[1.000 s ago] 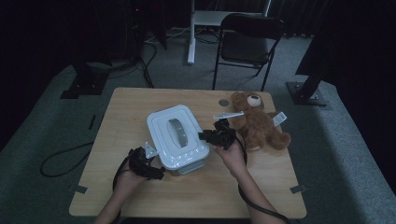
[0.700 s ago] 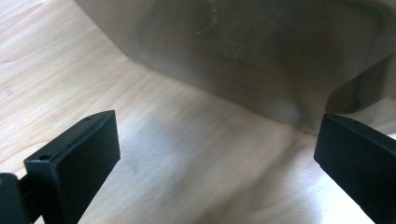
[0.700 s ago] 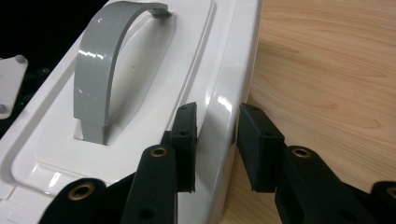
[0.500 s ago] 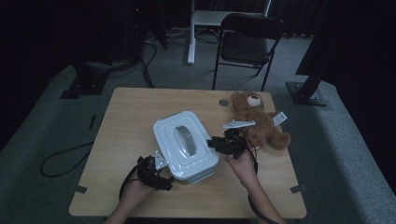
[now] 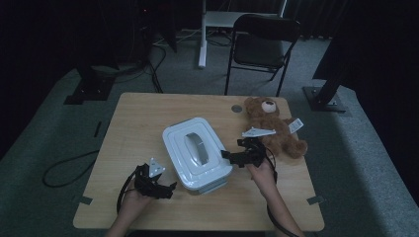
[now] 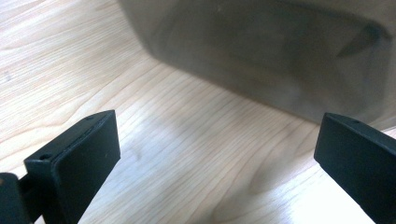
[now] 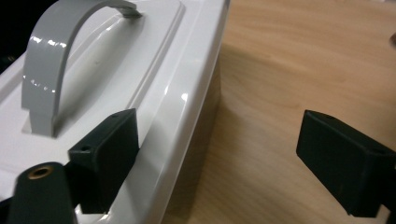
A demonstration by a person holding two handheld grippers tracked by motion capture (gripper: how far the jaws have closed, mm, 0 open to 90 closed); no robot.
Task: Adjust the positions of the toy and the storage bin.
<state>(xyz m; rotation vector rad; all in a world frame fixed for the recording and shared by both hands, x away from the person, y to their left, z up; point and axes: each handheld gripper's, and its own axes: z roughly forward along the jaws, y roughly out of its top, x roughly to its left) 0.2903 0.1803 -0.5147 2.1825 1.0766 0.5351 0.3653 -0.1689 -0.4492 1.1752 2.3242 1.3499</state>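
Note:
A white lidded box (image 5: 197, 153) with a grey handle (image 5: 196, 147) sits mid-table, turned at an angle. My left gripper (image 5: 167, 190) is open at the box's near left corner. The left gripper view shows the box's shadowed wall (image 6: 261, 51) just beyond that gripper (image 6: 215, 158), with bare wood between the jaws. On the box's right side my right gripper (image 5: 228, 157) is open too. In the right gripper view, this gripper (image 7: 224, 158) has one jaw over the lid's rim (image 7: 187, 98), and the other jaw over the table. The handle (image 7: 56, 60) arches above the lid.
A brown teddy bear (image 5: 272, 126) with a white tag (image 5: 295, 126) lies to the right of the right hand. A small grey disc (image 5: 236, 108) sits near the table's (image 5: 133, 123) far edge. A black chair (image 5: 262, 44) stands behind the table.
The box has shifted a little toward the near edge and to the right. Both hands and their grippers have drawn back toward the near edge with it.

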